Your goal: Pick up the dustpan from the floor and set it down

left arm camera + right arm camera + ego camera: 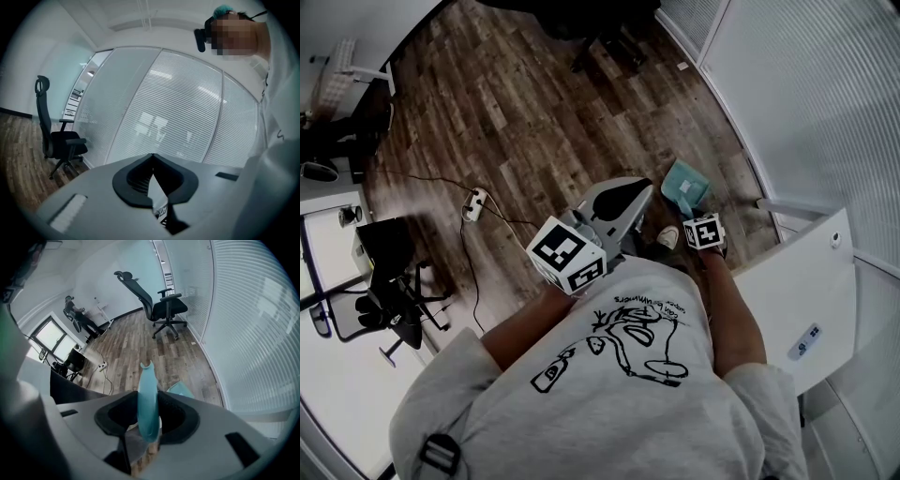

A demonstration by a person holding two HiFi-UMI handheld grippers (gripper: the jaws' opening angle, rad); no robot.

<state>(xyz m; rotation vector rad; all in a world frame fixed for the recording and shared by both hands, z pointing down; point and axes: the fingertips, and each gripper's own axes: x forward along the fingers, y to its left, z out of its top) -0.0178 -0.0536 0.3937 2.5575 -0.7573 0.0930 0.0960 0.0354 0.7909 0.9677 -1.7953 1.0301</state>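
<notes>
Dark wood-plank floor (534, 122) lay all around me, edged on my right by a glass wall (806, 112) covered in blinds. A black office chair (159, 305) stood near that edge, and a white power strip (474, 203) trailed its cable across the planks.

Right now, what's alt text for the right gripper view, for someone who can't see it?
The right gripper grips a teal dustpan by its handle, pan end toward the wooden floor. Beyond are a black office chair and a glass wall with blinds.
</notes>
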